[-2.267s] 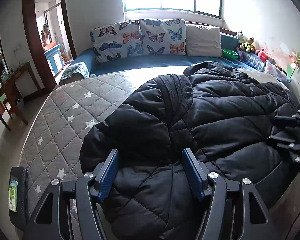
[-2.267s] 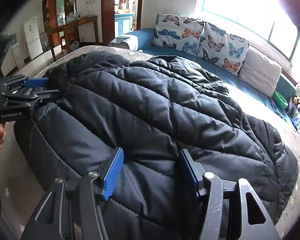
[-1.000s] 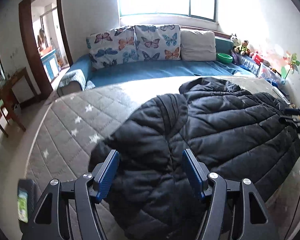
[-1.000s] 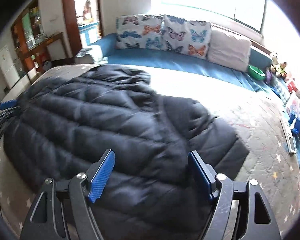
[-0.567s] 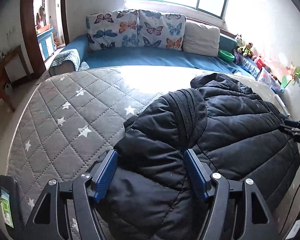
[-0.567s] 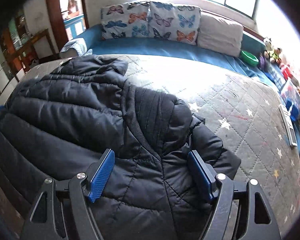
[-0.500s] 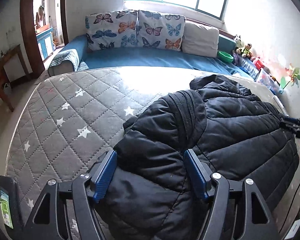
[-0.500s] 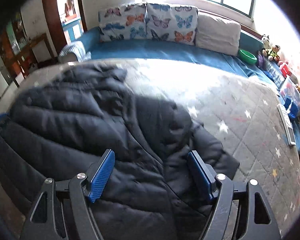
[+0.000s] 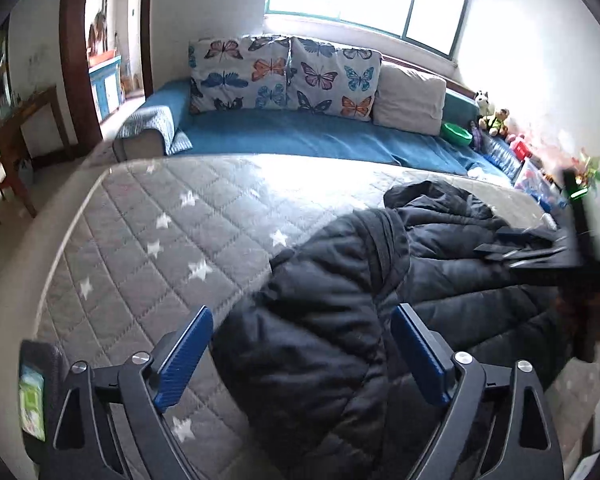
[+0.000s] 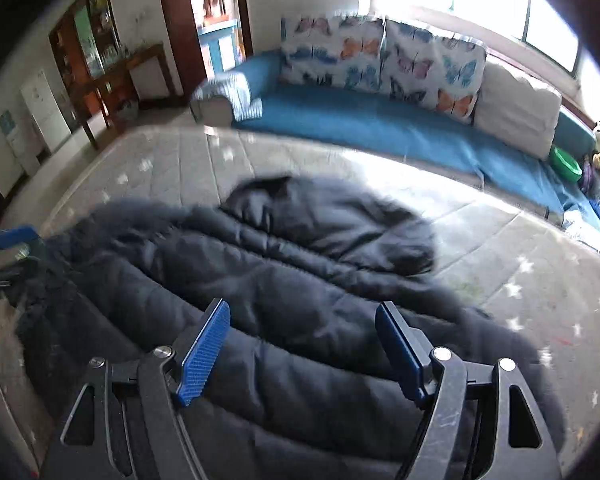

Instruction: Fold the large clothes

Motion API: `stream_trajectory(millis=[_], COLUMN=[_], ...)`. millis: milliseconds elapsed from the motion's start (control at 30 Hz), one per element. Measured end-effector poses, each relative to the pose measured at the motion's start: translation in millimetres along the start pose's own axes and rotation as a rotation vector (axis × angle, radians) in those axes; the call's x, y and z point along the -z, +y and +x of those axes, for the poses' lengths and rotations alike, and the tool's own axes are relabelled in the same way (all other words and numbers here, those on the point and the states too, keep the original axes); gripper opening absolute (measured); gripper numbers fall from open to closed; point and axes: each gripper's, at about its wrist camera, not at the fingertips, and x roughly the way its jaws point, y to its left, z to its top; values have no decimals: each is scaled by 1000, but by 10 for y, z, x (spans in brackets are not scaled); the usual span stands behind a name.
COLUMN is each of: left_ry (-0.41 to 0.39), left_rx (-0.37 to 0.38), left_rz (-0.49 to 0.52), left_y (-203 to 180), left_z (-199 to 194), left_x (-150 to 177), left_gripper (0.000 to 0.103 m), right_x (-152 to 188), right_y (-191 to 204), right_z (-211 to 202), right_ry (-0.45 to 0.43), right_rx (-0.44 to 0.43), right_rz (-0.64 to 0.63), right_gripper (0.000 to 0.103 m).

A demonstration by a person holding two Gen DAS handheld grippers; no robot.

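Observation:
A black puffer jacket (image 9: 320, 300) lies crumpled on the grey star-quilted mattress (image 9: 160, 220). My left gripper (image 9: 300, 356) hovers over its near sleeve end with the jaws opening wide. The fabric sits between the blue pads (image 9: 184, 356), but they do not press on it. In the right wrist view, my right gripper (image 10: 302, 352) stands open above the jacket's body (image 10: 300, 248), with the hood further back; this view is blurred. Each gripper also shows in the other's view: the right gripper (image 9: 540, 256) at the right edge, the left gripper (image 10: 8, 240) at the left edge.
A blue sofa (image 9: 300, 136) with butterfly cushions (image 9: 284, 76) runs along the mattress's far side under a window. Toys and a green bowl (image 9: 456, 132) crowd the right wall. A wooden table (image 10: 112, 80) and a doorway stand at the left.
The left jaws have spread wider over the sleeve end. The right gripper has swung across the jacket towards the left one and now looms larger at the right edge of the left view.

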Motion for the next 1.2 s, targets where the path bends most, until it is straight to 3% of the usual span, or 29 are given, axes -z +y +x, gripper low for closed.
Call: stream_trajectory(millis=[67,133,300,433,500,600,833,1000,1200], left_ry=[3,0,60,71,73,91,94,112,131], left_rx=[9,15,48,117,154,195,296,323,312], left_rz=[-23,-39,-122,-123,-138,-178,-289,-302,-320], left_y=[62,119,241,150,117,85,138,77,31], left_z=[-43,-91,-53,-23,-6,75,118,183,312], left_x=[72,149,391,577,635,694,814,949,1055], left_gripper=[101,101,101,101,101,103,103,103,103], right_x=[67,94,171,330,472,701,854,949,1182], right_y=[-19,-78,-102,-109,-103,-127,-362,-423,-387], right_z=[229,225,-96,-446,-545,-484,-766,-826,-588], right_ry=[69,49,5,-62,-66,0,-49,-77,-83], right_rx=[-2,-18,-3,-30,-36,1,-39,-47,24], right_rz=[28,49,46,47,35,12,79,116,66], right_gripper=[83,83,83,84,84,84,84,88,89])
